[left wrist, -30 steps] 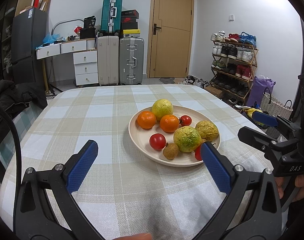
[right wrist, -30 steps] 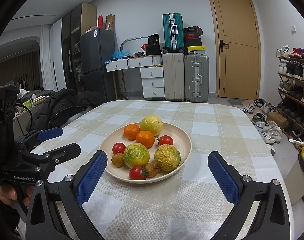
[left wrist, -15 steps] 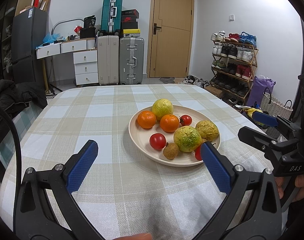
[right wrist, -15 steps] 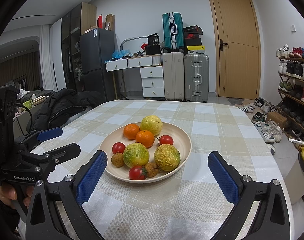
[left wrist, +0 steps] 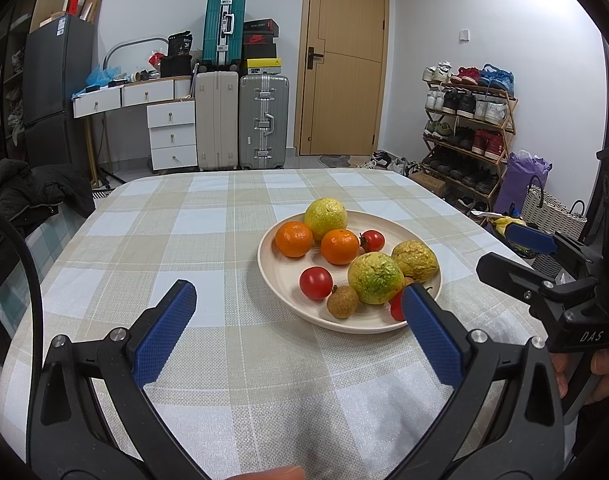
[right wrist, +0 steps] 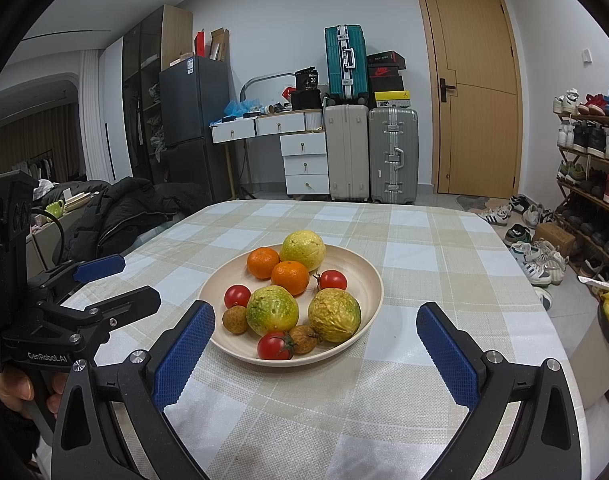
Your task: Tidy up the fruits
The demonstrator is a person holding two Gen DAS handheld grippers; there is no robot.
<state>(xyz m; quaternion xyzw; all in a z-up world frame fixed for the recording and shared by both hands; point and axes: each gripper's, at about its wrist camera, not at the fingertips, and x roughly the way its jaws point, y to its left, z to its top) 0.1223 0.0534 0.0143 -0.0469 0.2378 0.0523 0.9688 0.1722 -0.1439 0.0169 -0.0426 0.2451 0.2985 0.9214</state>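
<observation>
A cream plate [left wrist: 276, 276] [right wrist: 368, 276] on the checked tablecloth holds the fruit: two oranges [left wrist: 293, 239] [right wrist: 290, 277], yellow-green wrinkled fruits [left wrist: 375, 278] [right wrist: 272, 309], red tomatoes [left wrist: 316, 283] [right wrist: 275, 345] and small brown longans [left wrist: 342, 301] [right wrist: 235, 319]. My left gripper [left wrist: 296, 326] is open and empty, low over the cloth just before the plate's near-left rim. My right gripper [right wrist: 316, 344] is open and empty, its jaws either side of the plate's near edge. Each gripper shows at the other view's side, the right gripper [left wrist: 536, 264] and the left gripper [right wrist: 100, 284].
The table [left wrist: 184, 240] has rounded edges. A black jacket [right wrist: 116, 212] lies on a seat at its left. Suitcases [left wrist: 240, 124], white drawers and a door stand behind. A shoe rack [left wrist: 468, 120], bags and shoes on the floor are at the right.
</observation>
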